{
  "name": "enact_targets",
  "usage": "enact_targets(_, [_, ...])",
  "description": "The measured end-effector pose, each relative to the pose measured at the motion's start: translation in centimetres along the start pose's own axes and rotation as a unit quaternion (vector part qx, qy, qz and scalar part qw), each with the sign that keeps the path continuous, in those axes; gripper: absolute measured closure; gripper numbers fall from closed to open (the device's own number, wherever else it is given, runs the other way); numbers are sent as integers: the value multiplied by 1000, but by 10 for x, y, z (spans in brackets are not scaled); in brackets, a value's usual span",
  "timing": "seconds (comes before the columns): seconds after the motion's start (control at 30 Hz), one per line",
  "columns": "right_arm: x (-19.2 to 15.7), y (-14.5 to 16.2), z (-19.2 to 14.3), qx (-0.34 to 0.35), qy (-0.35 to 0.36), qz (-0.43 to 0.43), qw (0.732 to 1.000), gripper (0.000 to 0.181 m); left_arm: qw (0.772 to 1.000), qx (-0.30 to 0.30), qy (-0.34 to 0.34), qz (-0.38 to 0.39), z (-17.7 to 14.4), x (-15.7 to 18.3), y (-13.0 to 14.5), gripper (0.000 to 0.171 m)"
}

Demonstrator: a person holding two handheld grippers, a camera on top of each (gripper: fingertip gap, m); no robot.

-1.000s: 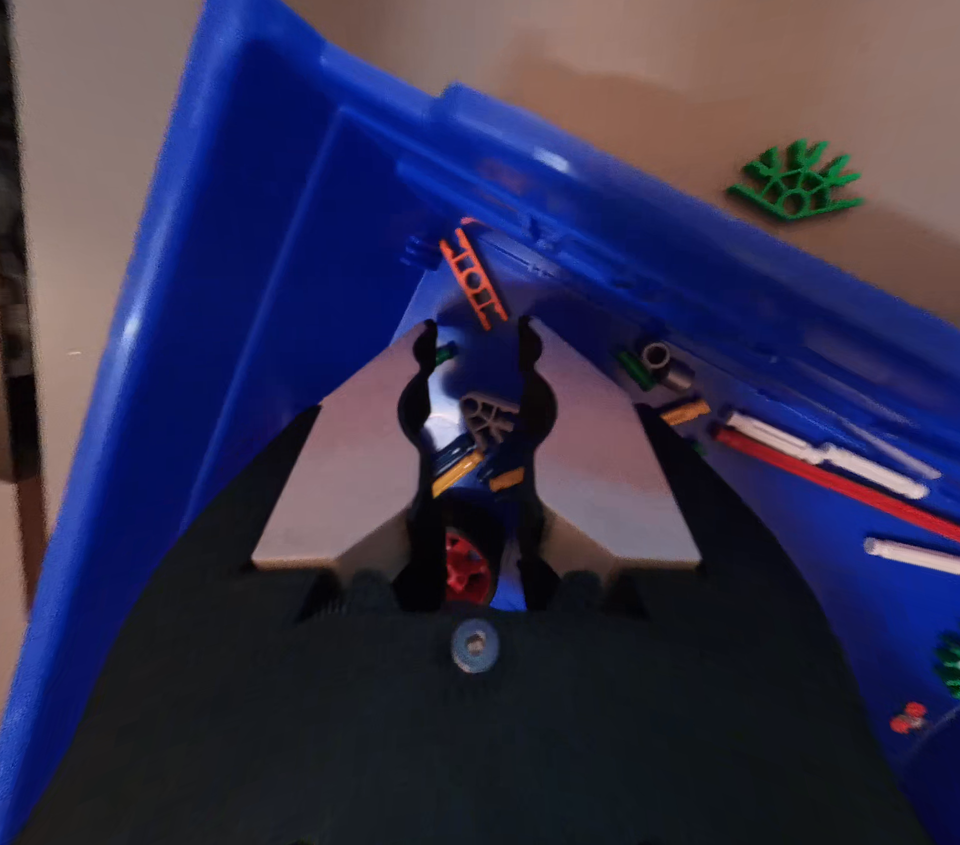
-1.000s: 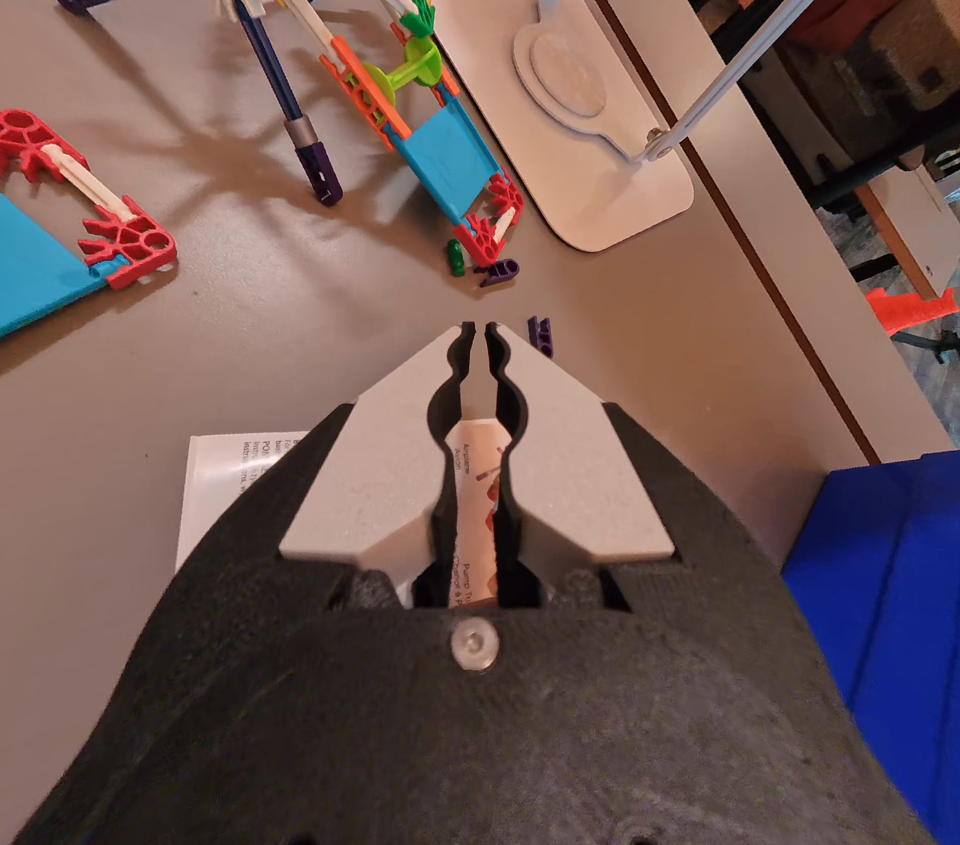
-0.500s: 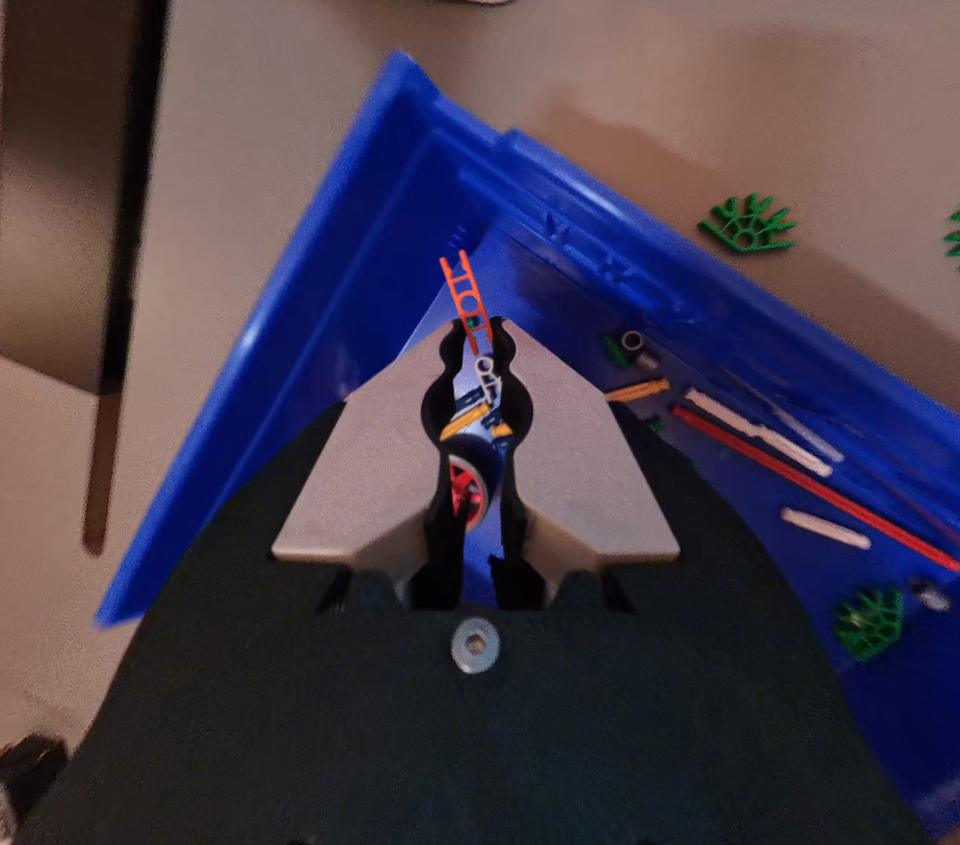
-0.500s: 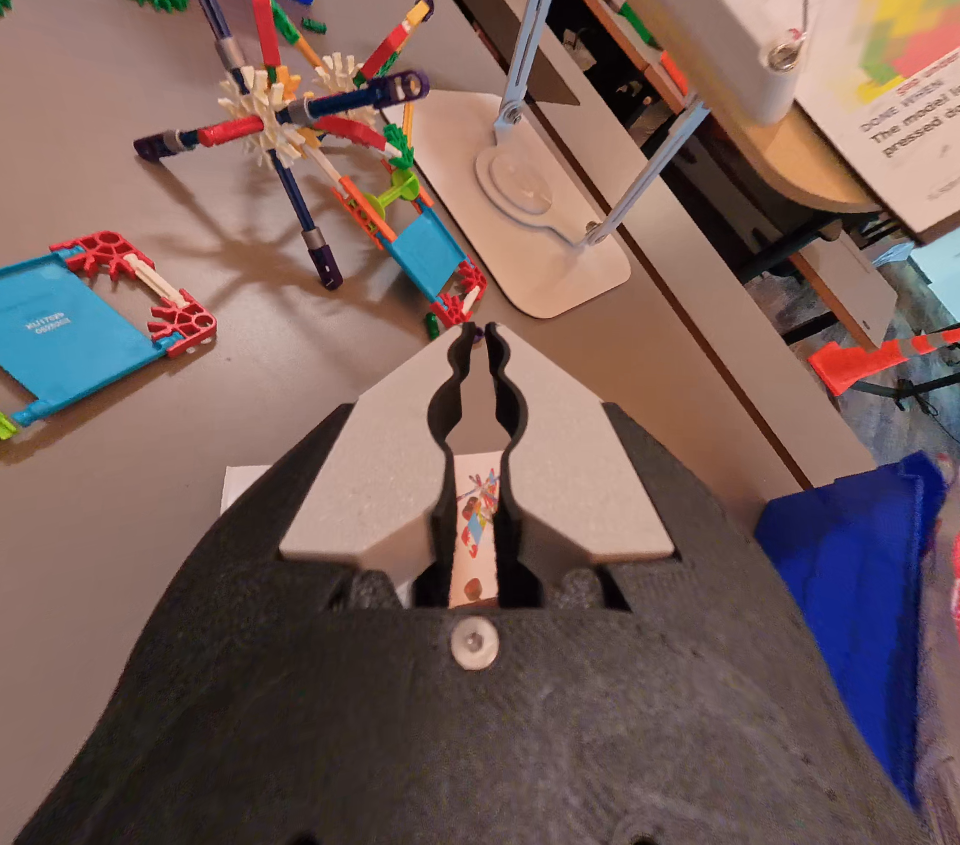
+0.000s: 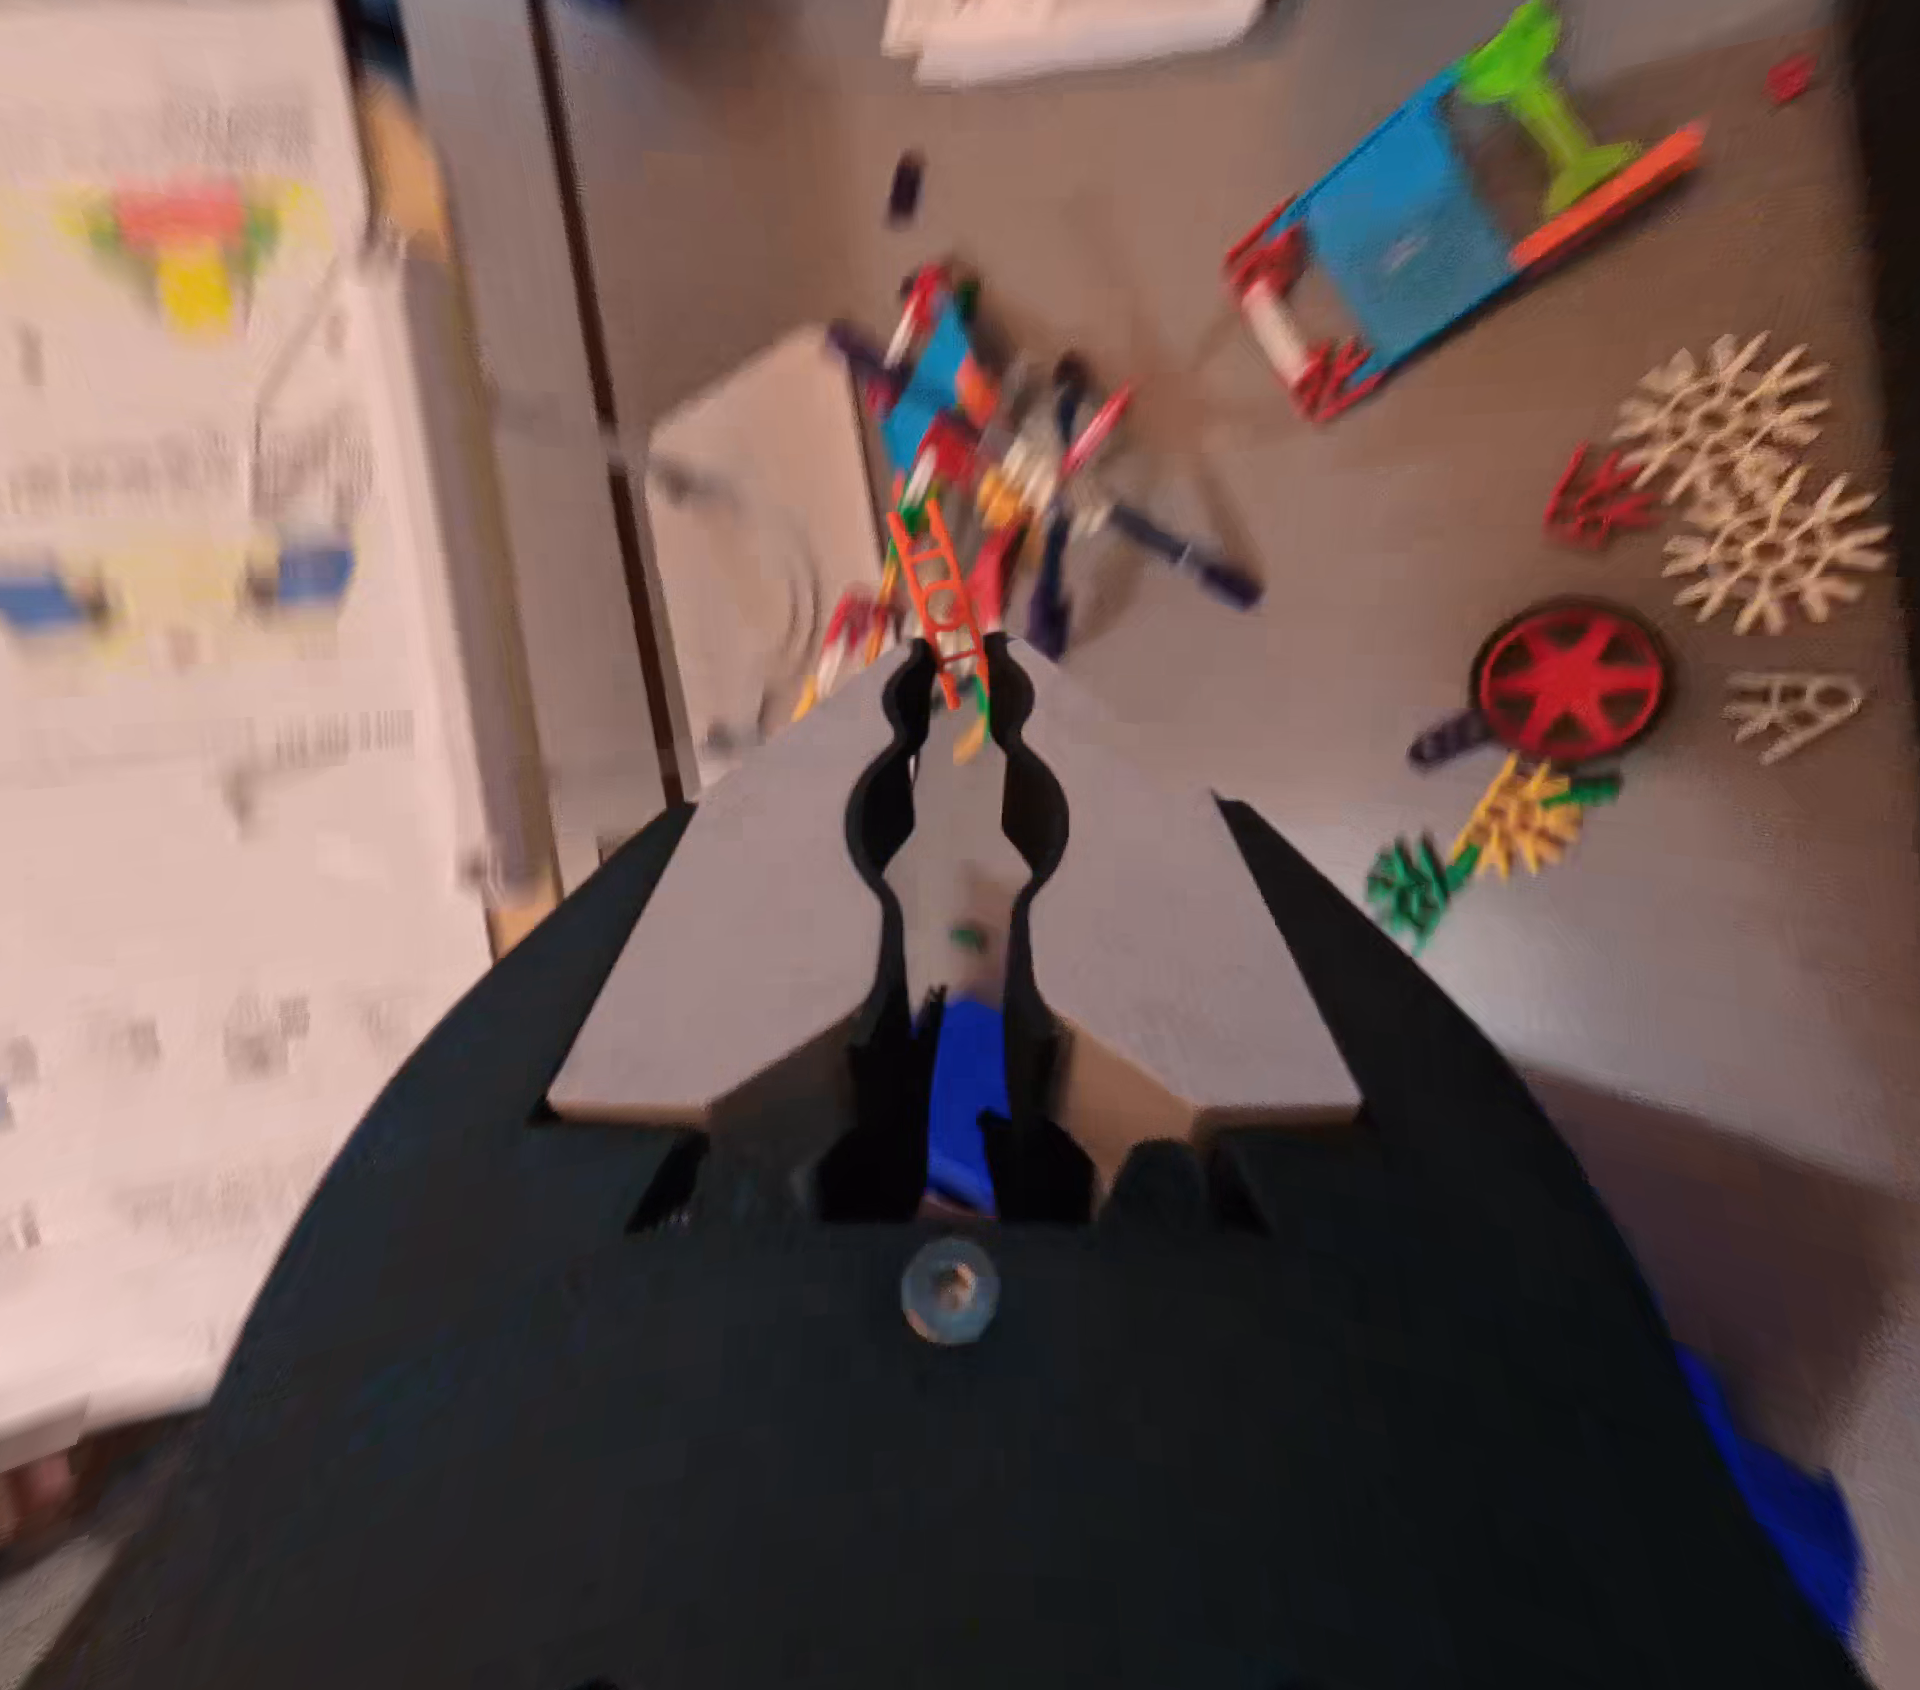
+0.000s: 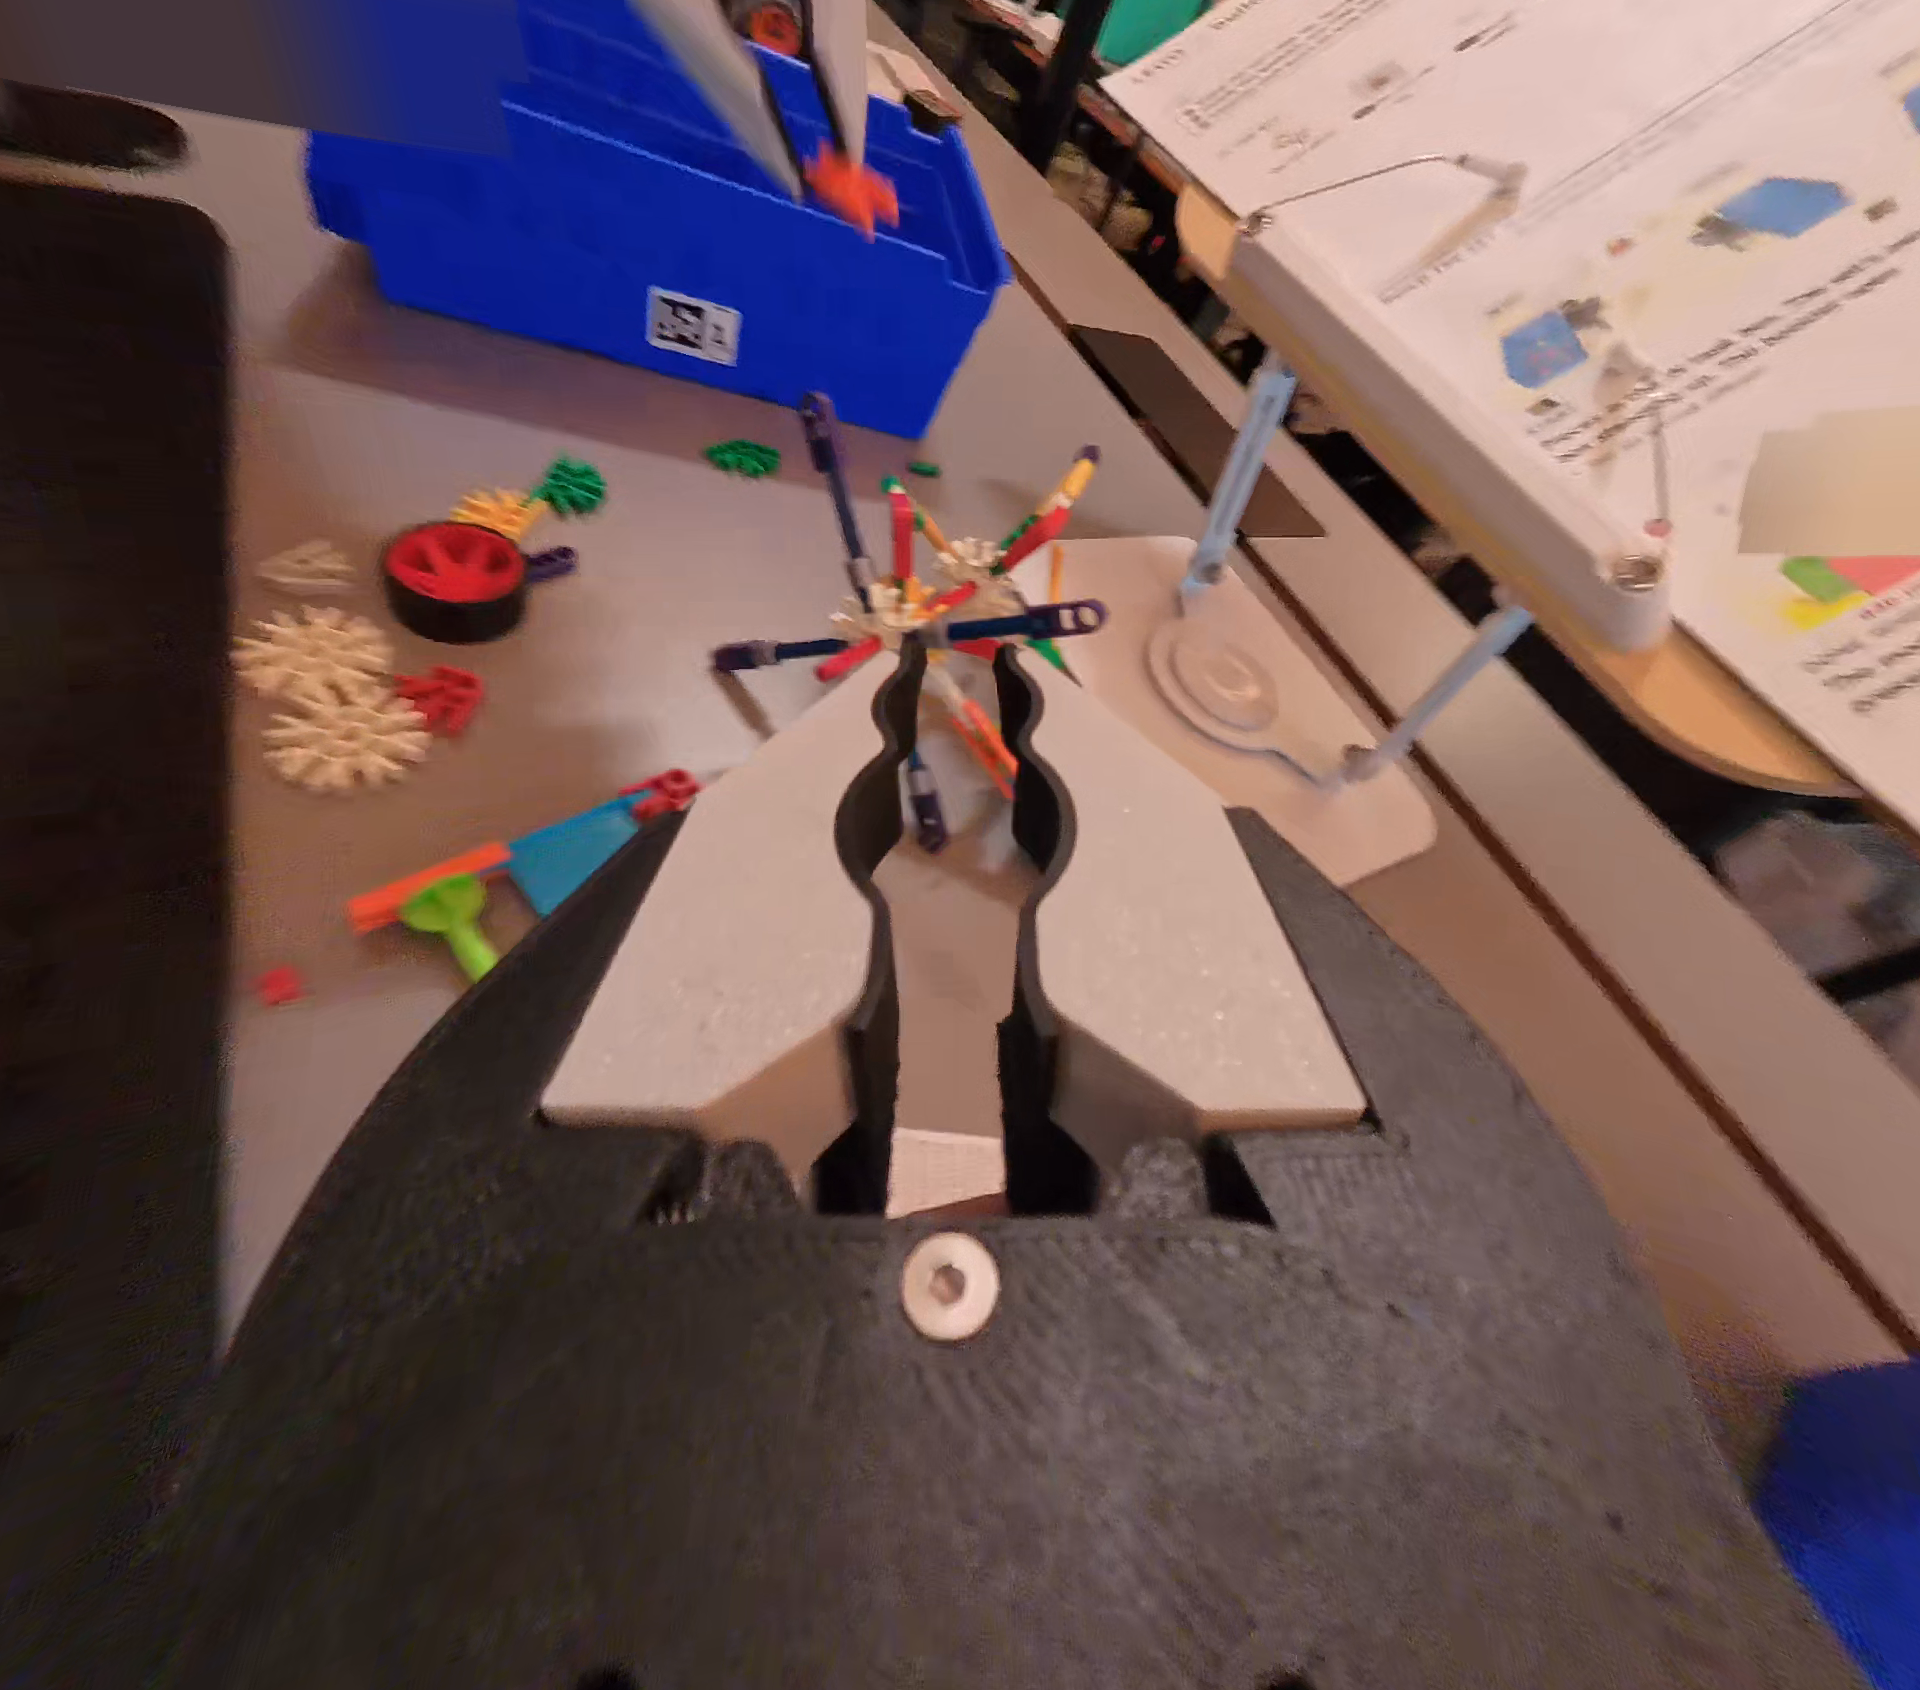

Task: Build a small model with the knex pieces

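Note:
My left gripper point(image 5: 953, 653) is shut on a small orange ladder-shaped piece point(image 5: 940, 601) that sticks out past its tips. It is held in the air, and this view is blurred. In the right wrist view the same gripper point(image 6: 821, 175) hangs above the blue bin point(image 6: 582, 238) with the orange piece point(image 6: 847, 191) in it. My right gripper point(image 6: 951, 658) is empty, its jaws a narrow gap apart. It points at a spoked rod-and-connector model point(image 6: 935, 601) on the grey table just beyond its tips; the model also shows in the left wrist view point(image 5: 987, 477).
Loose on the table are a red wheel with a black tyre point(image 6: 452, 575), white snowflake connectors point(image 6: 322, 695) and a blue panel frame with a green piece point(image 5: 1403, 227). An instruction sheet on a stand point(image 6: 1558, 186) leans at the right, its base point(image 6: 1278, 705) beside the model. One gripper's finger ends stand about 12 cm off the other's.
My left gripper closed on the orange ladder piece in the blue bin, lifted it out and swung to face the table. My right gripper tilted up towards the model and its jaws parted slightly.

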State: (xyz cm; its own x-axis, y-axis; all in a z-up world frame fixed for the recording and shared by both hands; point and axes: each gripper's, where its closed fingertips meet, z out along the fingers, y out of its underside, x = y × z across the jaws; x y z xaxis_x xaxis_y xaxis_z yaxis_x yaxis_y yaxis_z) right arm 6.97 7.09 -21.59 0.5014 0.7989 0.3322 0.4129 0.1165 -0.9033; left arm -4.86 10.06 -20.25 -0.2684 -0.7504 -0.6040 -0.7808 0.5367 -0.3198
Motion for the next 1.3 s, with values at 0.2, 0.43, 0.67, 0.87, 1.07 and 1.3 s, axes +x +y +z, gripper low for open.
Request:
enact_targets(0.2, [-25, 5, -10, -15, -43, -20, 999, 162, 990, 59, -19, 125, 58, 38, -73, 163])
enact_targets(0.43, [-41, 10, -1, -22, -100, 28, 994, 163, 972, 86, -83, 204, 74, 36, -94, 164])
enact_targets(0.67, [-30, 21, 0, -56, -72, 66, 994, 176, 922, 85, -167, 337, 79, 34, -104, 164])
enact_targets(0.87, [-23, 27, -4, -71, -62, 104, 990, 164, 898, 105, -205, 375, 79, 33, -107, 165])
enact_targets(1.07, [-26, 33, -1, -91, -58, 100, 989, 177, 892, 95, -217, 386, 86, 33, -103, 165])
enact_targets(1.3, [-21, 32, -9, -77, -47, 113, 989, 178, 891, 102, -232, 377, 86, 27, -111, 164])
